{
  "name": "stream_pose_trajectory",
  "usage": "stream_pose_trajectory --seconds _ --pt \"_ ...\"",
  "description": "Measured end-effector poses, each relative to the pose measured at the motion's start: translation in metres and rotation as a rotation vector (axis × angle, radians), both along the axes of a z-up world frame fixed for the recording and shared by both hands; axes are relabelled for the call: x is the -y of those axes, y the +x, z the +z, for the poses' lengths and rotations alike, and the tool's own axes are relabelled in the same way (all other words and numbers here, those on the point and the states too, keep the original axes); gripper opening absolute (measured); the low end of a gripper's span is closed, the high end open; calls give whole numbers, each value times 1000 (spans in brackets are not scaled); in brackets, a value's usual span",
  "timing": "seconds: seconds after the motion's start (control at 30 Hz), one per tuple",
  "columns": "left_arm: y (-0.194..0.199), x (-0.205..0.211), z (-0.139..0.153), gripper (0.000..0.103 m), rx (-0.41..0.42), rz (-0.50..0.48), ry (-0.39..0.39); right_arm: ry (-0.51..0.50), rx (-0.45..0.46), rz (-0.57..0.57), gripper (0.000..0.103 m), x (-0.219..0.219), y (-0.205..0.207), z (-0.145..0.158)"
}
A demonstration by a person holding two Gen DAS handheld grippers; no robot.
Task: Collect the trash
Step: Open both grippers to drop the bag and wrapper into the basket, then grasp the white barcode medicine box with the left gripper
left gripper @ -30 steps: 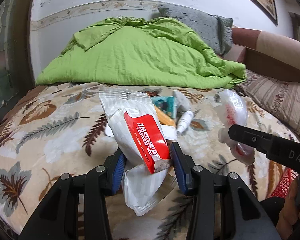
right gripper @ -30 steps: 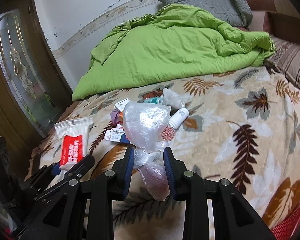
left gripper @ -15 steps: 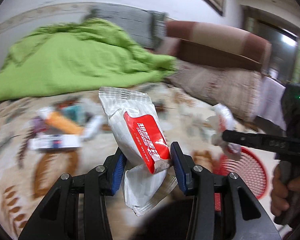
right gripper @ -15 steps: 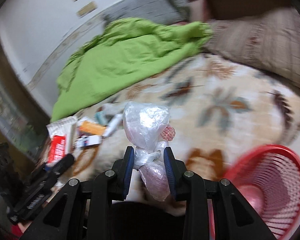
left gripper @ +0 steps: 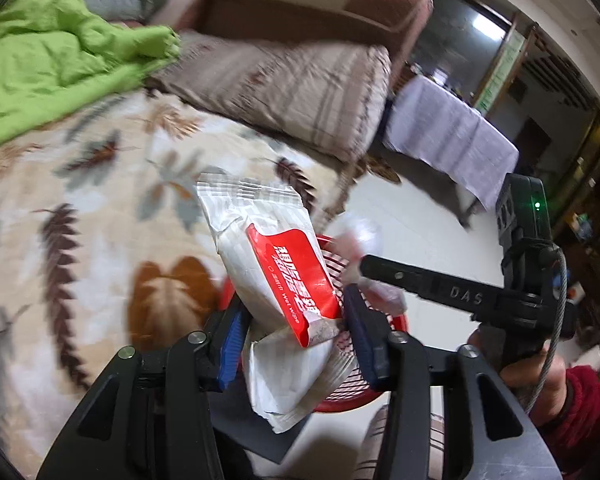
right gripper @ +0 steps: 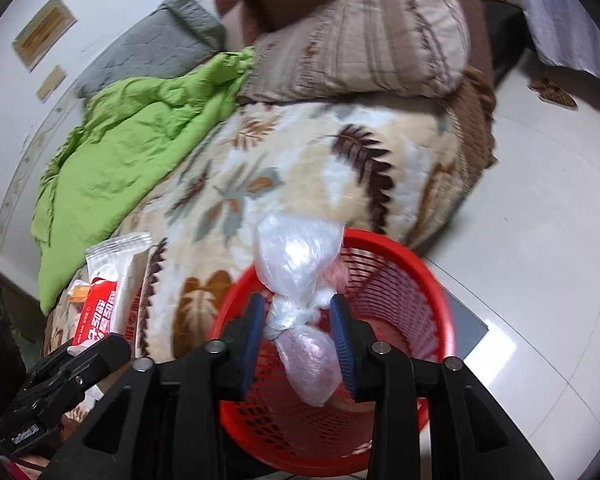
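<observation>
Both grippers over the red basket, jaws opening on their loads

The right gripper point(right gripper: 300, 332) has its jaws opening, and the knotted plastic bag point(right gripper: 296, 280) hangs between the blue pads with a gap showing on either side, right above the red basket point(right gripper: 400, 280); it looks released and ready to drop in. The left gripper point(left gripper: 292, 340) is opening too, the wet-wipe packet point(left gripper: 276, 276) between its pads, whether gripped I cannot tell, near the basket's rim but perhaps not fully over it. So two pieces are at the bin and not yet inside; a small orange item point(right gripper: 78, 292) shows on the leaf-print blanket point(right gripper: 300, 152) behind the packet, so more collecting seems left. The basket sits against the bed's edge, with open tiled floor point(right gripper: 540, 200) on its far side for backing away.
</observation>
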State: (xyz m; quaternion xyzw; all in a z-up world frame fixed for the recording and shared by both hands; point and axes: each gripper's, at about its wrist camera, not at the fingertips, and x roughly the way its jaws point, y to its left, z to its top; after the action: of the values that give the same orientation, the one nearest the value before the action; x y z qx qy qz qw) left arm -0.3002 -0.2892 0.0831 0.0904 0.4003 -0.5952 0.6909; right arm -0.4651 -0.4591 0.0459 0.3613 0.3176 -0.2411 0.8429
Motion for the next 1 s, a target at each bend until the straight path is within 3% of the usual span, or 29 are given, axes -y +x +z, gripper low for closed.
stream_pose_trajectory --seconds 0.07,0.2,0.37,0.7,1.0 --pt "-6 9 -4 54 -15 -19 16 13 -3 -21 58 5 -5 -3" --pt "-2 4 -1 61 -2 0 17 -13 8 -25 59 7 -3 2" --pt "23 -25 8 65 4 91 2 -11 52 41 60 -6 22 13" --pt "105 -132 13 70 15 371 -15 -64 99 323 63 -86 113 36" --pt "208 -249 8 76 82 672 22 -91 95 470 66 -134 167 39"
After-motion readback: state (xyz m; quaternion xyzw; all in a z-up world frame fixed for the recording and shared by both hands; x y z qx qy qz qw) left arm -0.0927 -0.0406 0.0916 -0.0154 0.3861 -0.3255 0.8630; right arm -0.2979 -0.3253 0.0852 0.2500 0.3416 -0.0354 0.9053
